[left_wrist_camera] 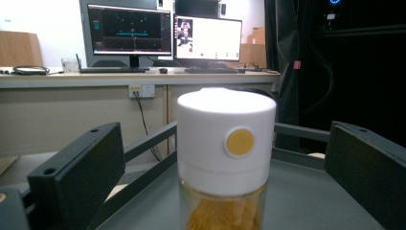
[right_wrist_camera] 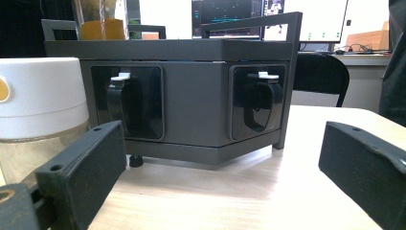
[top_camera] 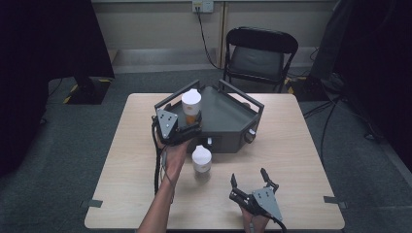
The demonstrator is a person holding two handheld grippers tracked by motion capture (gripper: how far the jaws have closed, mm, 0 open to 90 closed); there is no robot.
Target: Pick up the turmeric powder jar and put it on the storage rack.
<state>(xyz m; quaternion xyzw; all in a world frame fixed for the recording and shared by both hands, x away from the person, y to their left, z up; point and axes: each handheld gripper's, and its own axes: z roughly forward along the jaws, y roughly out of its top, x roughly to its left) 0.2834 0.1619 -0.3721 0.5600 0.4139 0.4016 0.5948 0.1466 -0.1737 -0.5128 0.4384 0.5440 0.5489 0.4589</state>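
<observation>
I had a pale wooden desk (top_camera: 291, 145) on grey carpet, a folding chair (top_camera: 259, 53) beyond its far edge and a grey rack (top_camera: 228, 119) at far centre. My left gripper view showed monitors (left_wrist_camera: 129, 31) behind the white-capped jar (left_wrist_camera: 225, 143) standing on the rack, my left gripper (top_camera: 180, 130) spread wide around it without touching. My right gripper (top_camera: 250, 182) rested near the desk's near edge, open and empty, a second jar (top_camera: 202, 160) mid-desk.

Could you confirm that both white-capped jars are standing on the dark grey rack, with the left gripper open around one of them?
Not quite: one white-capped jar stands on the dark grey rack, with the left gripper open around it, as the left gripper view shows. The other jar stands on the wooden table in front of the rack, as the high view shows.
</observation>
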